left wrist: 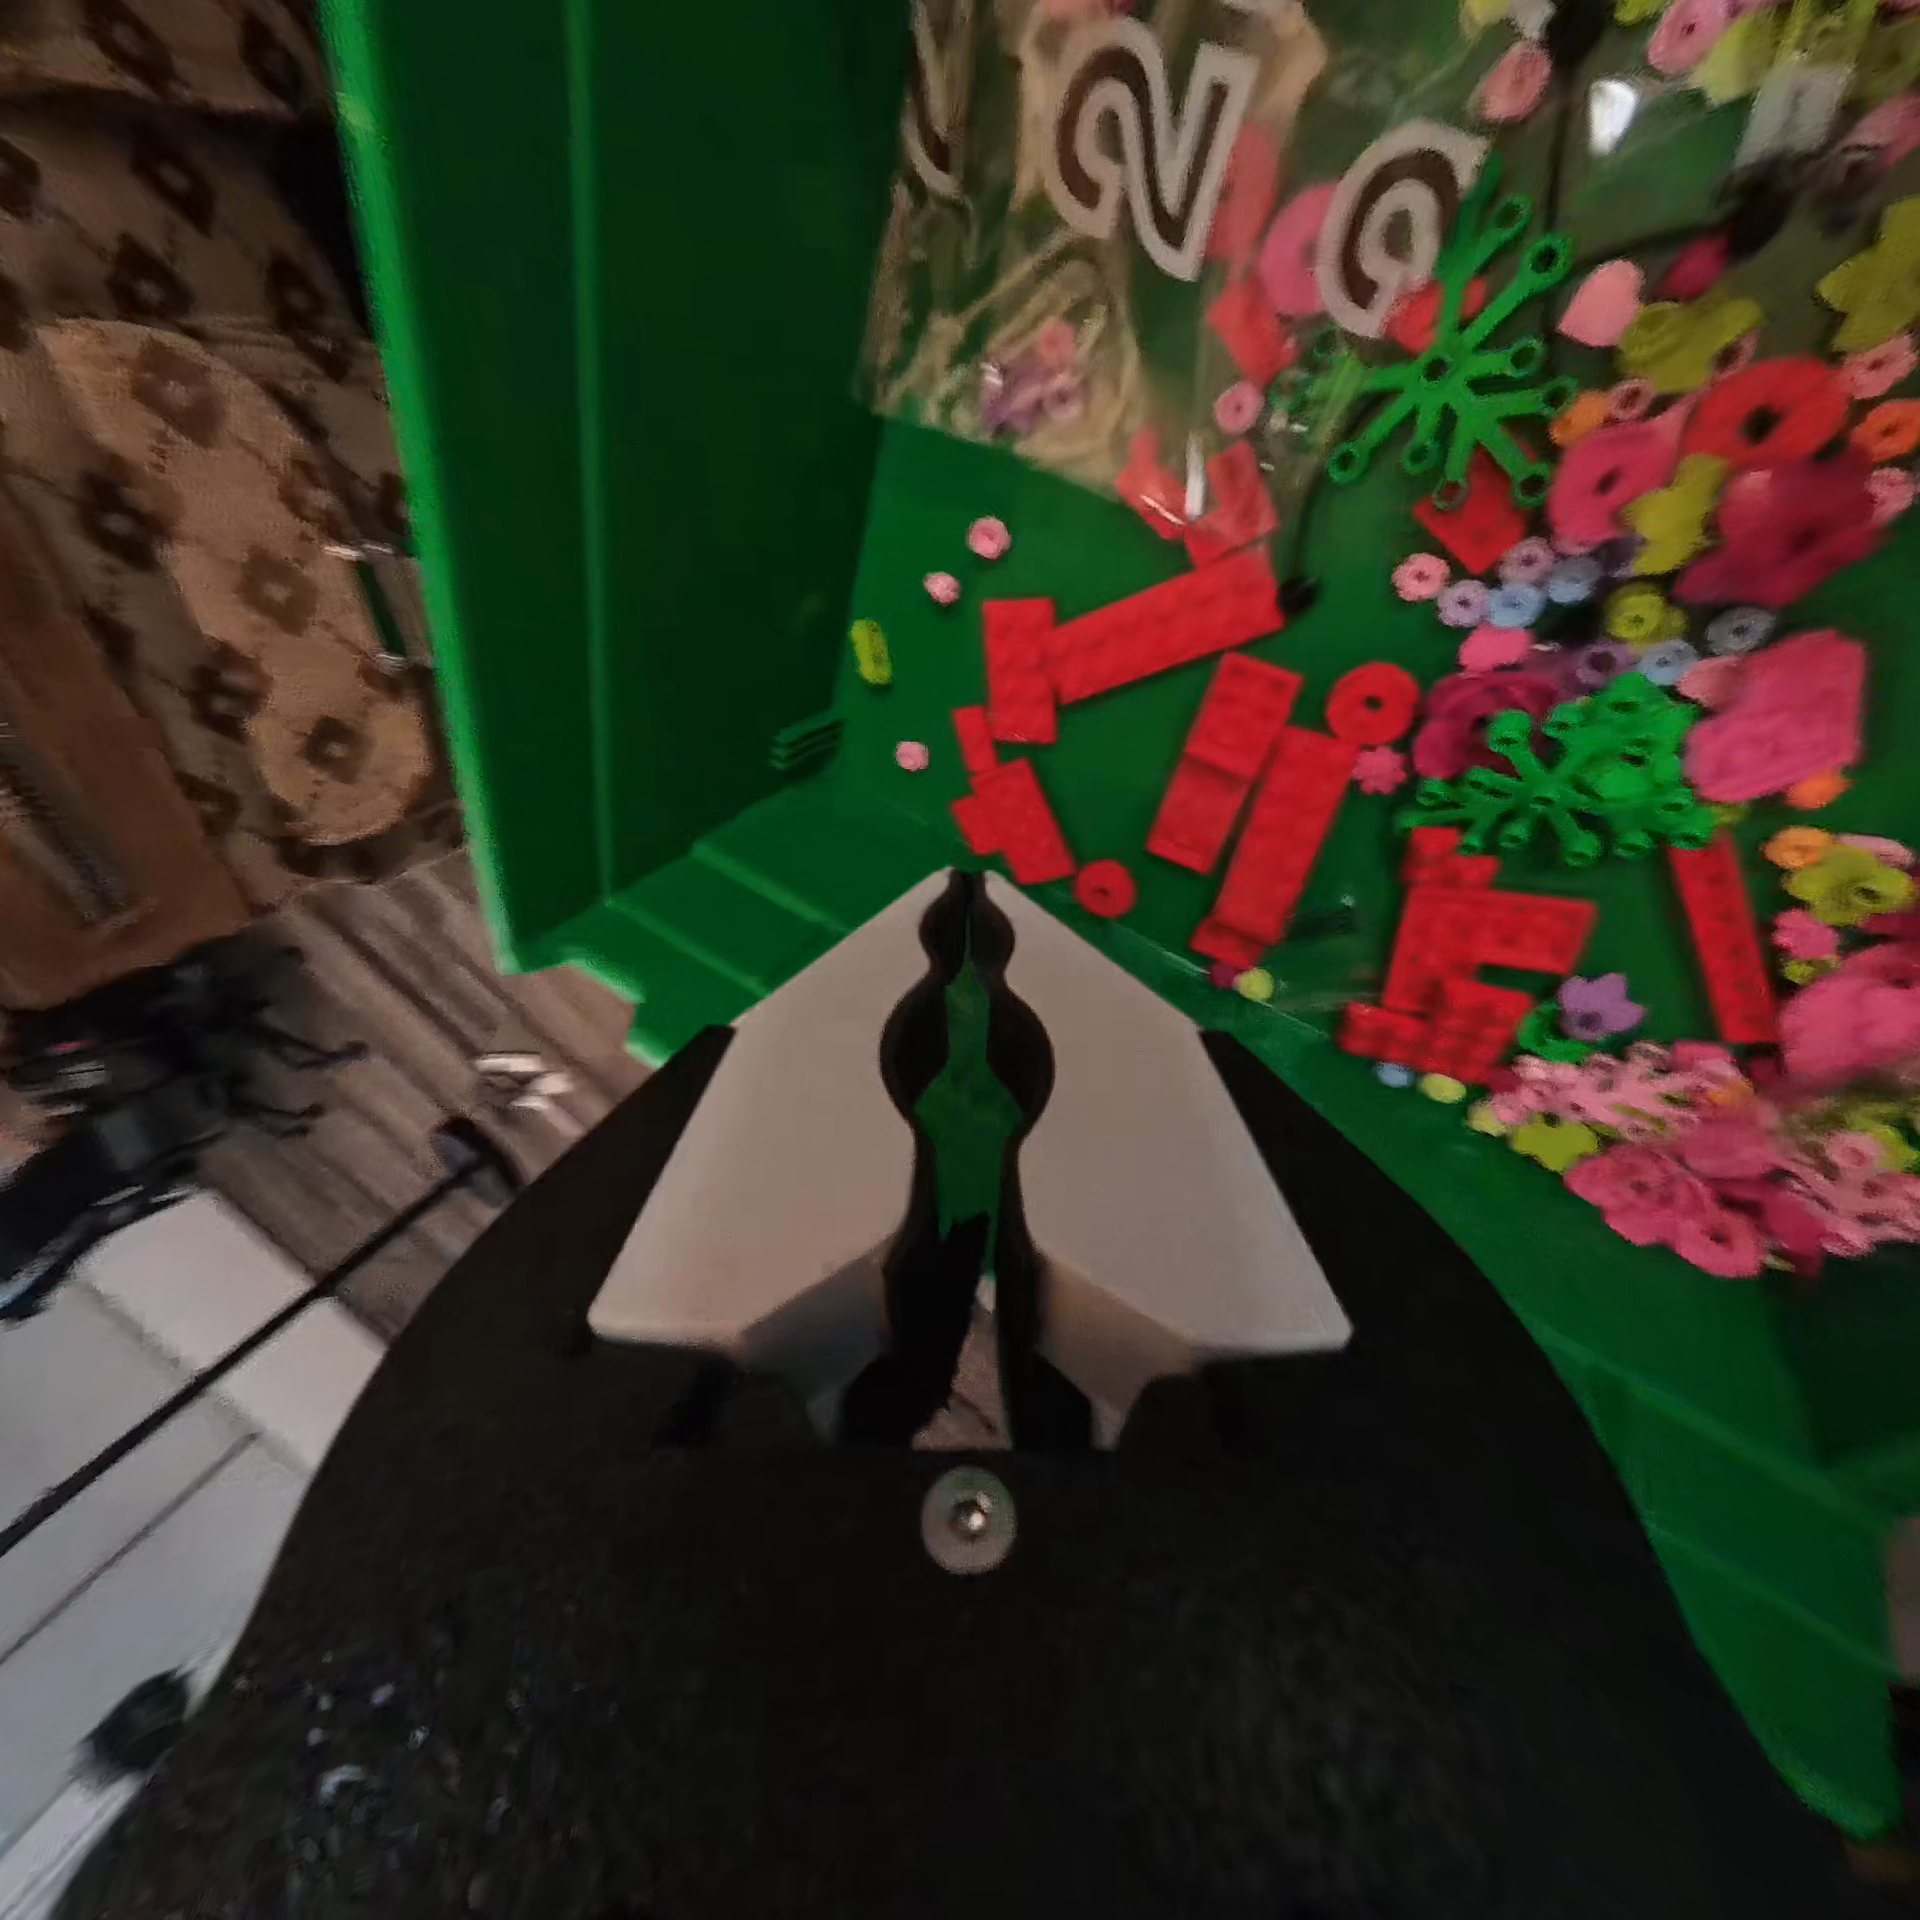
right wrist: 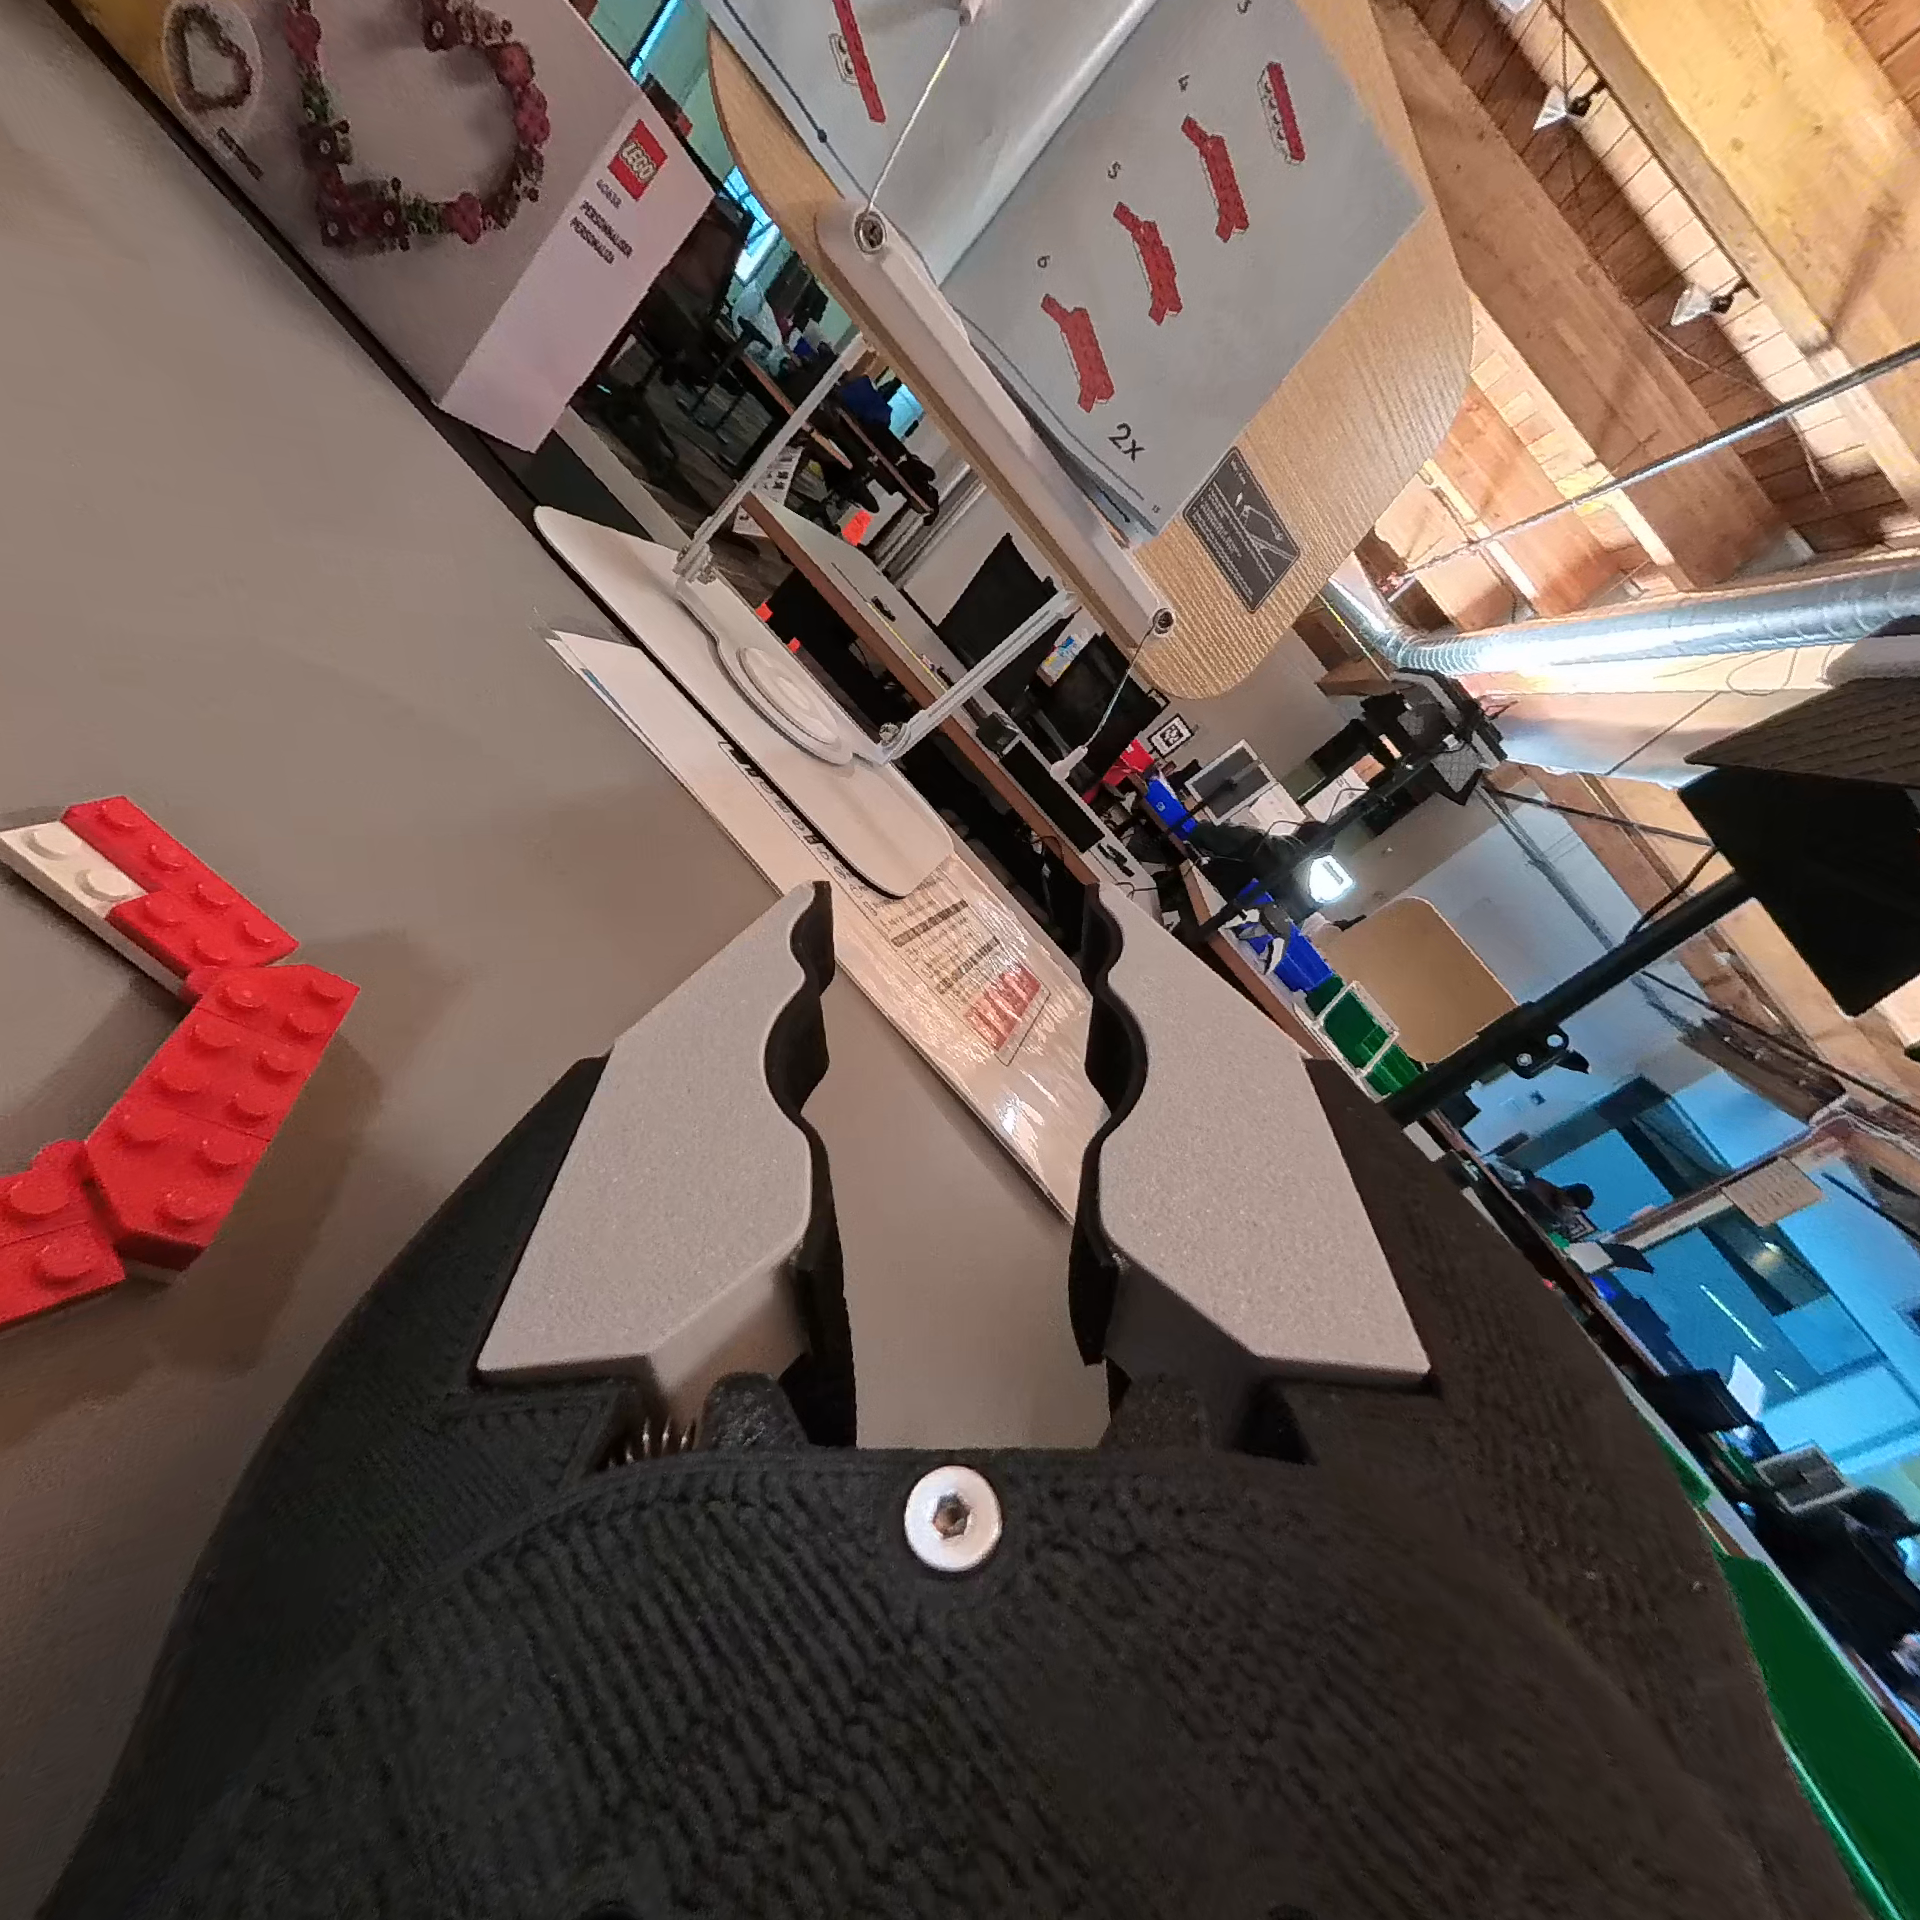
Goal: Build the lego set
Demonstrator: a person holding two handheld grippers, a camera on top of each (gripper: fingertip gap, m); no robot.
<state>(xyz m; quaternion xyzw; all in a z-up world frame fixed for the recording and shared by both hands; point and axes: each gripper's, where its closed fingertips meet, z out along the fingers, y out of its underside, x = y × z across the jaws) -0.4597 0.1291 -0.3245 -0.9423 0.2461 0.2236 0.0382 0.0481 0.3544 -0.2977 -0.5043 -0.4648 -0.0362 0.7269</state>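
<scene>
Left wrist view: left tool [left wrist: 966, 883] has fingers pressed together, empty, at the rim of a green bin [left wrist: 644, 416] holding loose red plates [left wrist: 1164, 623], pink flower pieces [left wrist: 1766, 499] and green leaf pieces [left wrist: 1455, 374]. Right wrist view: right tool [right wrist: 956, 914] spread, empty, over the grey tabletop [right wrist: 364, 623]; partly built red-and-white lego assembly [right wrist: 197, 1039] lies well left, instruction sheet [right wrist: 1143, 229] clipped on a stand beyond.

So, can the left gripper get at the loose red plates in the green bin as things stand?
Probably yes: the left gripper sits at the green bin edge, the red plates lie uncovered ahead, but its jaws are shut and must open first.
</scene>
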